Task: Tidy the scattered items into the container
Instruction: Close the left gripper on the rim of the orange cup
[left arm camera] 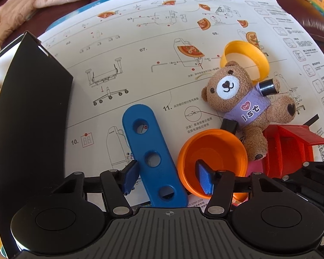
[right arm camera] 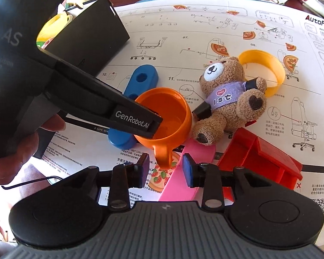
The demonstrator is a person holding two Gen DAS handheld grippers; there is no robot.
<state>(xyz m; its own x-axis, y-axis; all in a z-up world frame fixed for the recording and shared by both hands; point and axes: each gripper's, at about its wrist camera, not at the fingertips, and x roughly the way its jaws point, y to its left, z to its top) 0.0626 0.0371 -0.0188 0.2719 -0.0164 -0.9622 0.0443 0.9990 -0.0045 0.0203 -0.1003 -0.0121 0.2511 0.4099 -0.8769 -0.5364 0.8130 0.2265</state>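
Left gripper: jaws wide apart, straddling the blue three-hole bar, gripping nothing; one finger inside the orange cup. Right gripper: jaws open around the cup's handle, not clamped. Teddy bear lies mid-sheet on the instruction sheet; black box stands at its left edge.

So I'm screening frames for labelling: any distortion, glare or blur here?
Left wrist: fisheye bends the instruction sheet edges; teddy bear sharp. Right wrist: sunlight glares inside the orange cup; the left gripper casts hard shadow; corners soften.
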